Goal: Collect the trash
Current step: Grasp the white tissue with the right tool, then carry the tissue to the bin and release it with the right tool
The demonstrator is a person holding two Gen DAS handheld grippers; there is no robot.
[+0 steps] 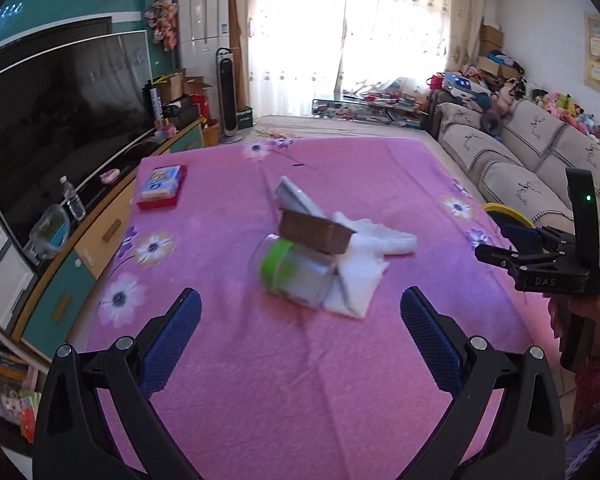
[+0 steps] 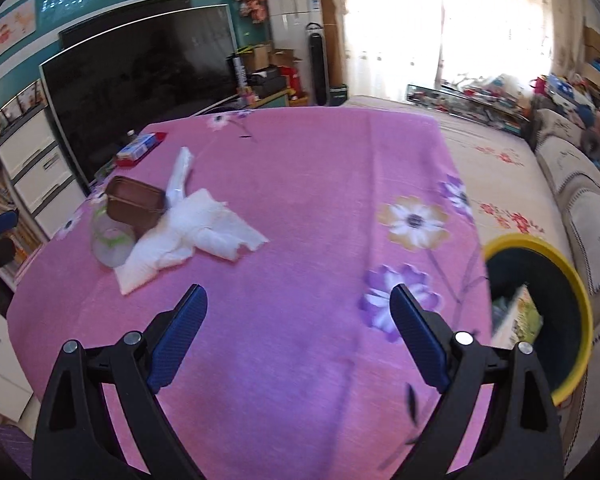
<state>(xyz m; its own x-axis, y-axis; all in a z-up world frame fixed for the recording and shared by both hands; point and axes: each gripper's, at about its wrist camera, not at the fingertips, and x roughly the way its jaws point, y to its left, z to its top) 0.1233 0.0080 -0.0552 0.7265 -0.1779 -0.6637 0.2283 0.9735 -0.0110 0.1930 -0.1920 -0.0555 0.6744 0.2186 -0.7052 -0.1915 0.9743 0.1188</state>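
Beyond the trash pile (image 1: 320, 248) at mid-tabletop (image 1: 260, 380), pink cloth lies bare to every edge; both the left tongs (image 1: 300, 320) and right tongs (image 2: 300, 320) gape empty; "DAS" marks the right one.

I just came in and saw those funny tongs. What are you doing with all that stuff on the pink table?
A person is clearing trash, holding tongs in each hand. Both the left tongs and the right tongs are open and empty above the pink cloth. A little pile is not yet picked up: a brown box, a clear jar with a green band and white tissue. A yellow-rimmed bin stands beside the table with something already inside.
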